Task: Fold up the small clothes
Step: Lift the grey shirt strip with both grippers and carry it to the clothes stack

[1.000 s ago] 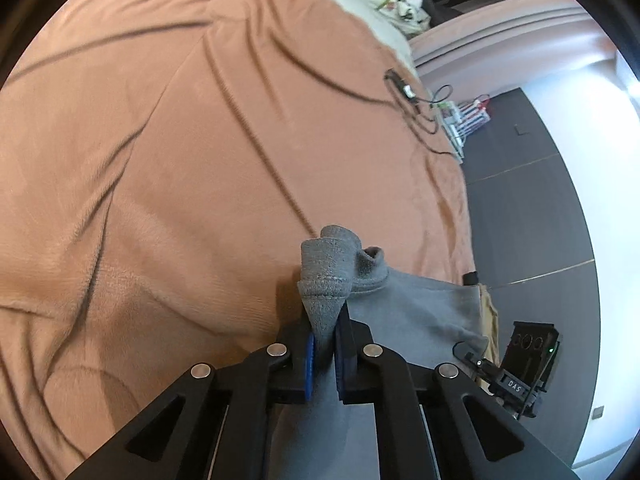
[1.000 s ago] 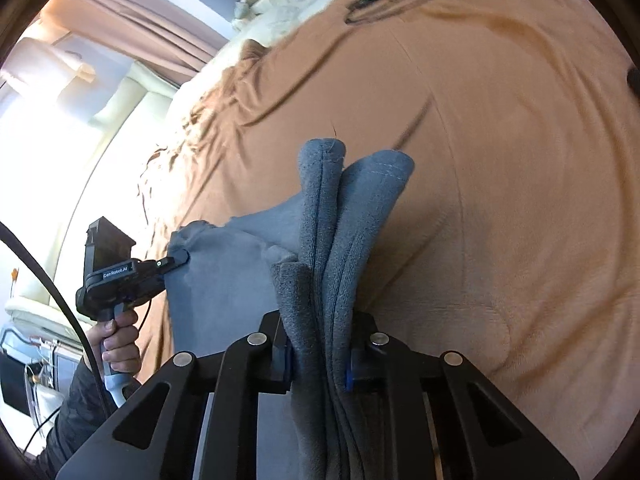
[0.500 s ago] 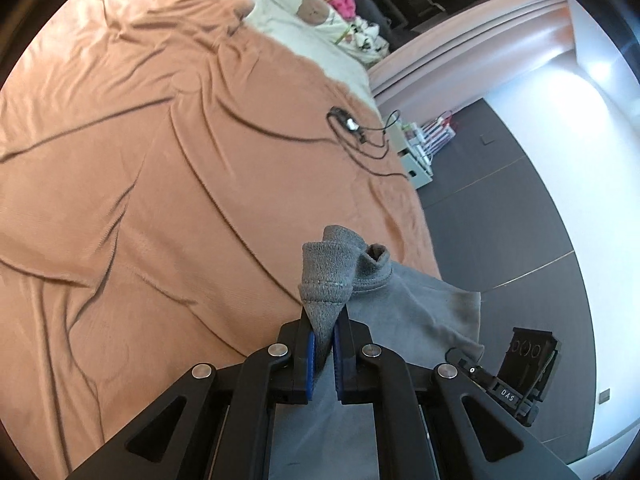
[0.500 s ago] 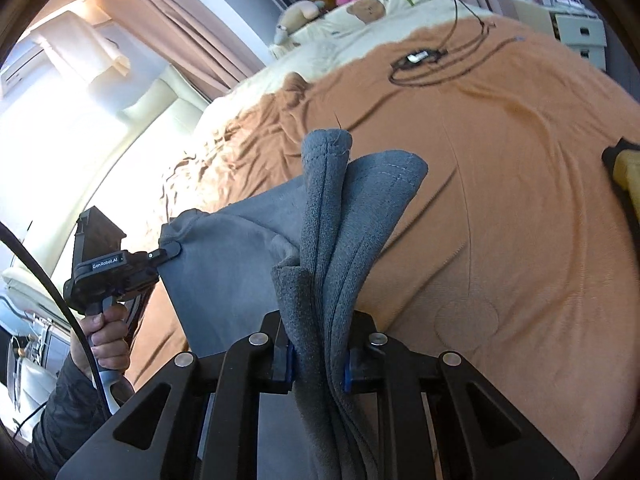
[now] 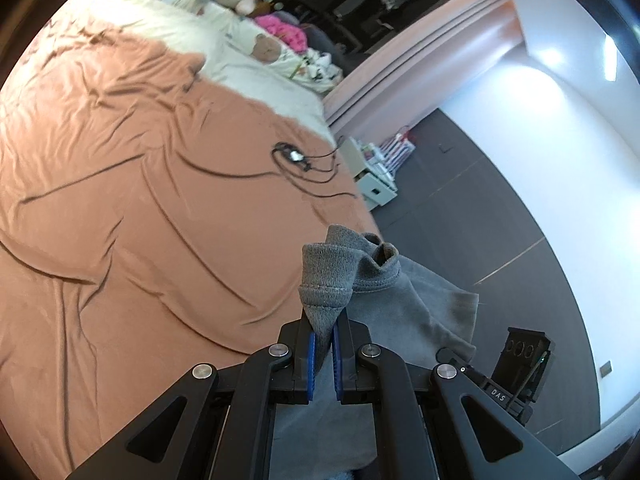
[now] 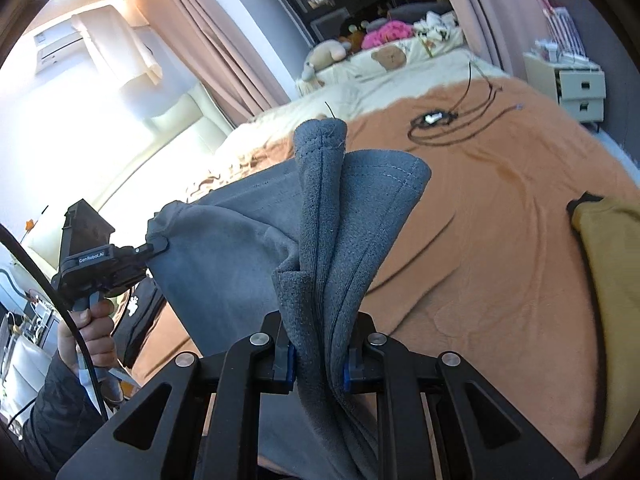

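Left gripper: at the bottom centre of the left wrist view, jaws narrow and clamped on a bunched grey corner; it also shows at mid left of the right wrist view, gripped by a hand.
Grey garment: stretched in the air between the two tongs, filling the centre of the right wrist view and hanging clear of the orange bedspread.
Right gripper: bottom centre, pinching a thick fold of several layers of the same garment.
Yellow cloth: at the right edge on the bed, apart from the work.
Step in hand, as I judge it: carrying the garment out over the bed to spread it flat.
To do it well: keep both corners level and the edge between them taut, lower the hanging hem first onto a bare part of the bedspread, clear of the black cable at upper right, and release only once it lies smooth.
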